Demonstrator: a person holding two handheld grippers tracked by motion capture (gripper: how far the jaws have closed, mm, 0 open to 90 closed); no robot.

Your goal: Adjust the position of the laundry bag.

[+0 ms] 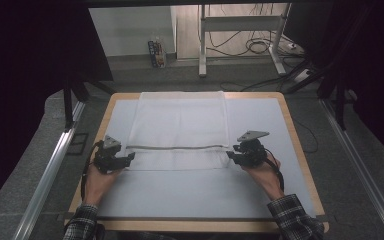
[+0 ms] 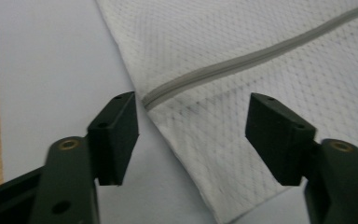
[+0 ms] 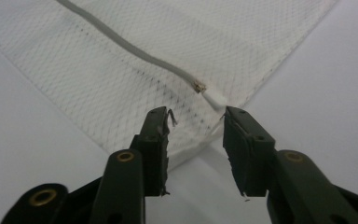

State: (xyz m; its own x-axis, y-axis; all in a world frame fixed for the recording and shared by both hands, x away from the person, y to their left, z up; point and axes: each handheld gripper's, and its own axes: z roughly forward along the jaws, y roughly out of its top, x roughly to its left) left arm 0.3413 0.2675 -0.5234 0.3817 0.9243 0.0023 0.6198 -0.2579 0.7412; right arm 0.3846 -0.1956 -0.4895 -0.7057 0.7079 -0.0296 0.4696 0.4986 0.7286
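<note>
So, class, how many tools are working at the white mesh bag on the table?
2. The left tool is at the near left corner of the mesh bag, by the zip's end; the right tool is at the near right corner, by the zip's pull.

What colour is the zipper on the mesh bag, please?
Grey zipper on the white mesh bag; clearest in the left gripper view.

I see the mesh bag (image 1: 180, 125) lying on the mat (image 1: 190, 192), my left gripper (image 1: 128, 159) at its left edge, my right gripper (image 1: 230, 156) at its right.
</note>
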